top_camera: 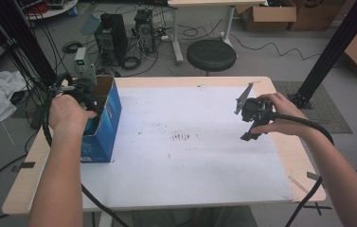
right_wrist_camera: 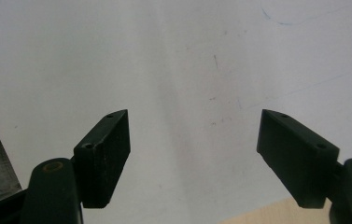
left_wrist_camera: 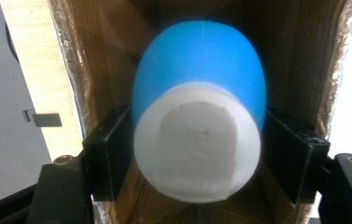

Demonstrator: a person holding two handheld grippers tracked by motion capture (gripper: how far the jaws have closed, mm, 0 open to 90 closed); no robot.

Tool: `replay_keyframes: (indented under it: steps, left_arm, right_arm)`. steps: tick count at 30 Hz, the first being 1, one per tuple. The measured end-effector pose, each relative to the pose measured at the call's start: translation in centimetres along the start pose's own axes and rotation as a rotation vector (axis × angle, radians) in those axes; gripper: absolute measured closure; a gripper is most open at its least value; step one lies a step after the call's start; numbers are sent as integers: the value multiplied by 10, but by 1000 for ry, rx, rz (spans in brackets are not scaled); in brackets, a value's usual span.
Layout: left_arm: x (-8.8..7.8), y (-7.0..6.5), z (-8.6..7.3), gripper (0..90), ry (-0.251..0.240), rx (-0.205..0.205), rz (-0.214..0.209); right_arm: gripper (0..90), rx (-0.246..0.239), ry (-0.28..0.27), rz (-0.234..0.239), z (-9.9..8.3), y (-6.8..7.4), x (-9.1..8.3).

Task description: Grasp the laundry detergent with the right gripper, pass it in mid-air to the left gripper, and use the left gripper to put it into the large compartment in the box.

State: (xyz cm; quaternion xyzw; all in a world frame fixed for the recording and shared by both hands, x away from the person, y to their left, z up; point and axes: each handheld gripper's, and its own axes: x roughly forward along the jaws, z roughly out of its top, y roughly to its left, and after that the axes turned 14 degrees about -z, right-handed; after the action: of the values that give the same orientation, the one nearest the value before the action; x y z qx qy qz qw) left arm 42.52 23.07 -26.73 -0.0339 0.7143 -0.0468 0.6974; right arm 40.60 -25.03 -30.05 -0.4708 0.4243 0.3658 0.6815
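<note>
- Closest to the lens in the left gripper view is the flat white end of an egg-shaped piece [left_wrist_camera: 199, 116]. Its rounded blue end points away from me, toward 12 o'clock in that view.
- Its long axis therefore runs straight along the left gripper [left_wrist_camera: 201, 140], down into the cardboard box [left_wrist_camera: 94, 56].
- On the high view the blue box [top_camera: 107, 123] stands at the table's 9 o'clock edge. My left gripper [top_camera: 88, 101] reaches into its open top, so the piece is inside the box.
- The left jaws stand at 9 and 3 o'clock of the piece, flanking its widest part. The white end covers their inner faces, so I cannot tell whether the pads press on it or have slack.
- I judge the piece to be light, hollow-looking plastic, stiff and smooth. With that curve it could squirt out of a pinch.
- The best hold is across the waist, where blue meets white, with the pads square to the long axis.
- The right gripper [right_wrist_camera: 194, 140] is spread wide with nothing between its jaws. It hangs over the white sheet [right_wrist_camera: 187, 56] at the table's 3 o'clock [top_camera: 251, 124], well apart from the box.
</note>
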Motion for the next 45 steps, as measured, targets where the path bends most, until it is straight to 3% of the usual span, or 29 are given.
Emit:
replay_keyframes:
  steps: [10,24,28,33,39,45]
  left_arm:
    - [-8,-4,-1,253,-9,21,11]
    - [-39,-37,-7,176,-46,122,51]
    - [-53,-54,-11,160,-68,190,54]
    - [-62,-81,-18,154,-92,307,7]
    - [-54,-112,-23,154,-101,440,-52]
    - [-40,-141,-25,154,-95,537,-95]
  right_arm:
    - [258,7,-2,2,1,2,-3]
    - [258,6,-13,-9,1,7,-13]
    - [258,6,-12,-11,0,8,-15]
    - [248,7,-27,-6,2,7,-18]
    - [228,7,-45,11,6,6,-21]
    - [226,7,-45,15,11,5,-24]
